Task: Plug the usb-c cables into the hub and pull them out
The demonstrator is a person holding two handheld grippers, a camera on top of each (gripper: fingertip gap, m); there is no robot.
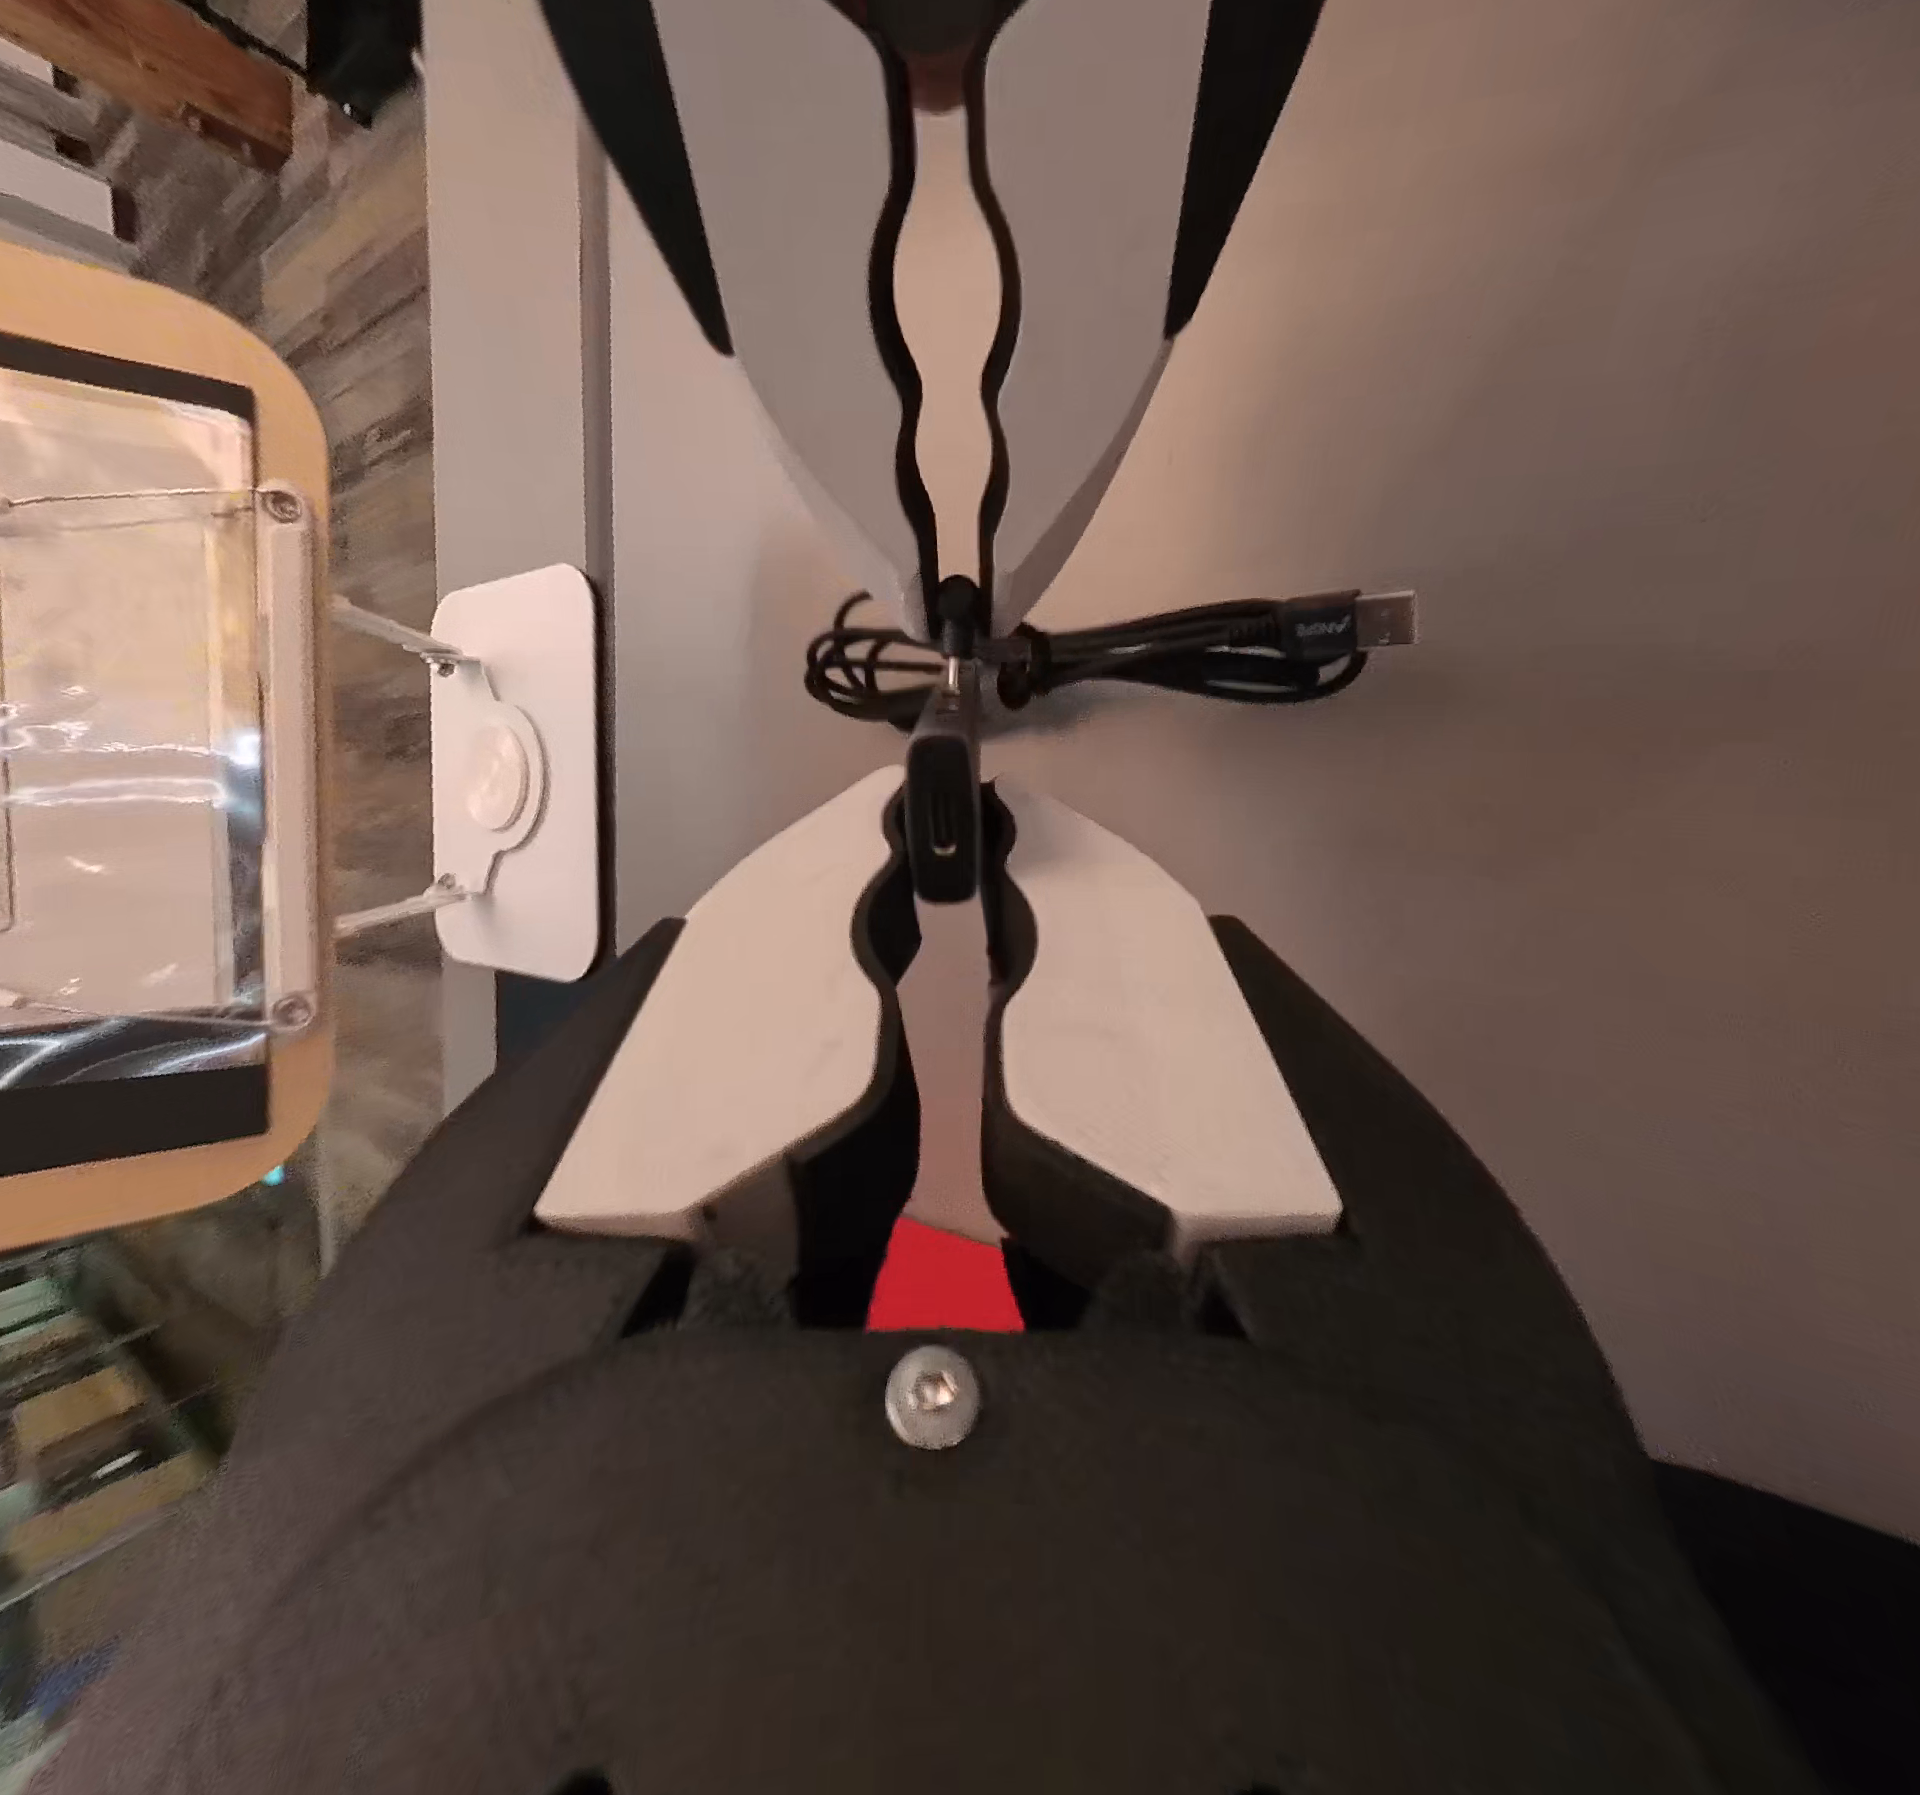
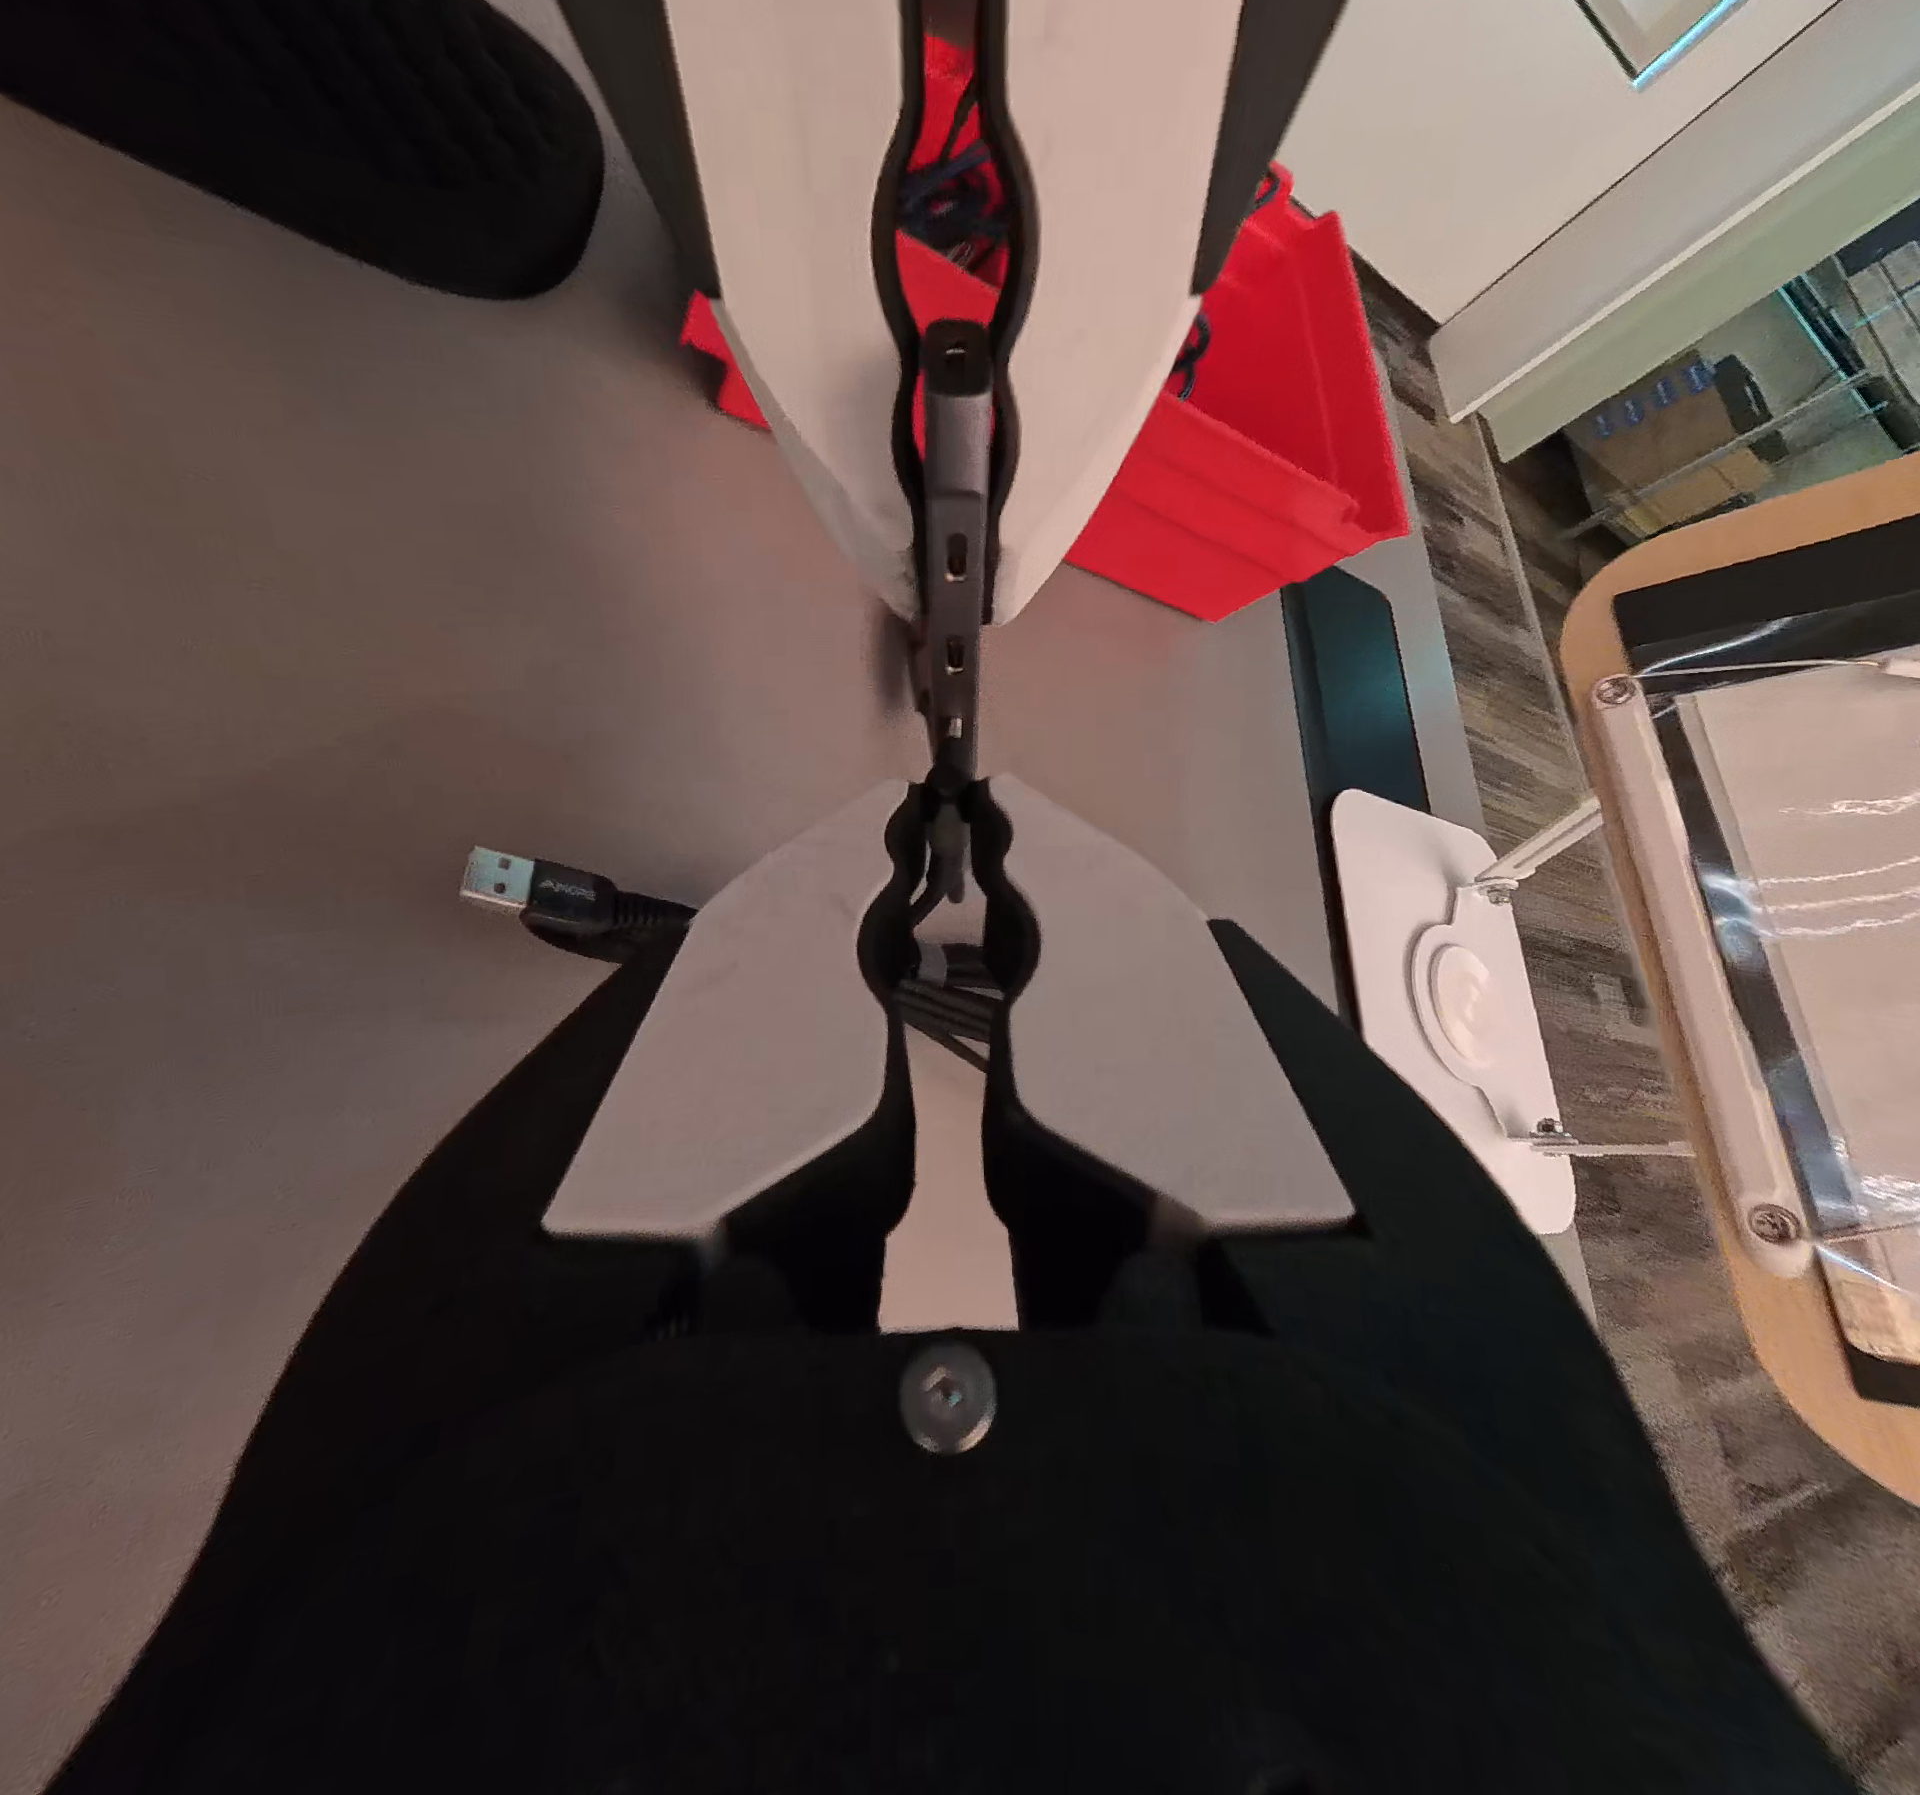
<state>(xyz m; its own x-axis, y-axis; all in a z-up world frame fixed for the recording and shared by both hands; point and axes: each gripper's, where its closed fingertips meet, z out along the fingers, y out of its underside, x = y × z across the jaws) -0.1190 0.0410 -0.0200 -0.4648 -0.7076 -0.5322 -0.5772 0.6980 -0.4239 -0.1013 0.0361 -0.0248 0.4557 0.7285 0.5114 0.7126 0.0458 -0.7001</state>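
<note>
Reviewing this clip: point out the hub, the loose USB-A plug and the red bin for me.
hub (image 2: 958,498): right wrist view, on its grey side between ports.
USB-A plug (image 2: 492,880): right wrist view, on its metal shell.
red bin (image 2: 1268,415): right wrist view, on its outer wall.

Hub and cable, nose to nose

Slim grey hub (image 2: 954,498) held edge-up, its row of ports showing. The black cable (image 1: 1164,649) lies bundled on the tabletop (image 1: 1558,395), USB-A end (image 2: 497,879) sticking out, its small plug (image 1: 951,673) right at the hub's end.
</note>
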